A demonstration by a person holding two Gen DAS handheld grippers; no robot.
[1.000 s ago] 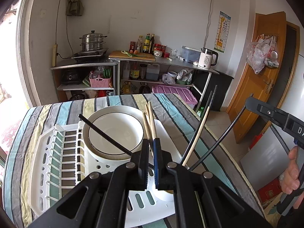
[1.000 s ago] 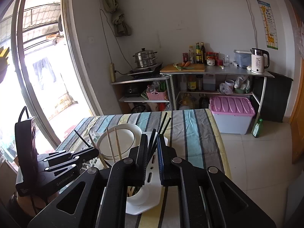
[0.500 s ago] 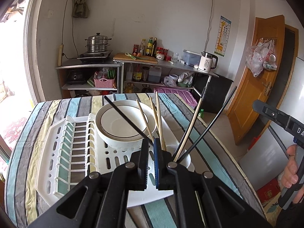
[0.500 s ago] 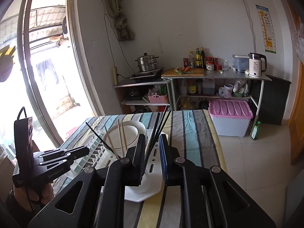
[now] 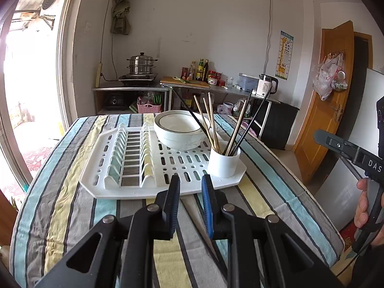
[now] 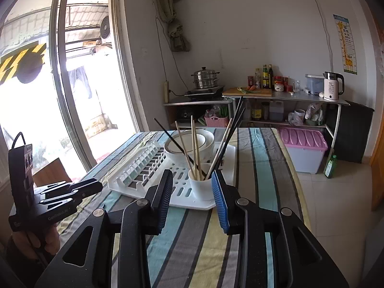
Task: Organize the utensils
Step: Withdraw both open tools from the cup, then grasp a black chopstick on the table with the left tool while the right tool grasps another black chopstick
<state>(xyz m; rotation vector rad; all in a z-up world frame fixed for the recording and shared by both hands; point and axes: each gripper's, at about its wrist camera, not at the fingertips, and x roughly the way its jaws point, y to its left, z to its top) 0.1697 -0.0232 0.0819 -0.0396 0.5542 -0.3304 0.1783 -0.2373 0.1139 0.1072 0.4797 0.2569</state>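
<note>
chopsticks [image 5: 211,122] upright in white cup [image 5: 223,162] on drying rack [image 5: 134,187], bowl [image 5: 178,129] behind, both grippers' fingers opening, holding nothing

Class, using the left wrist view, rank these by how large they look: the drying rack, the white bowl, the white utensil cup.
1. drying rack
2. white bowl
3. white utensil cup, though it sits nearer the camera than the bowl.
</note>
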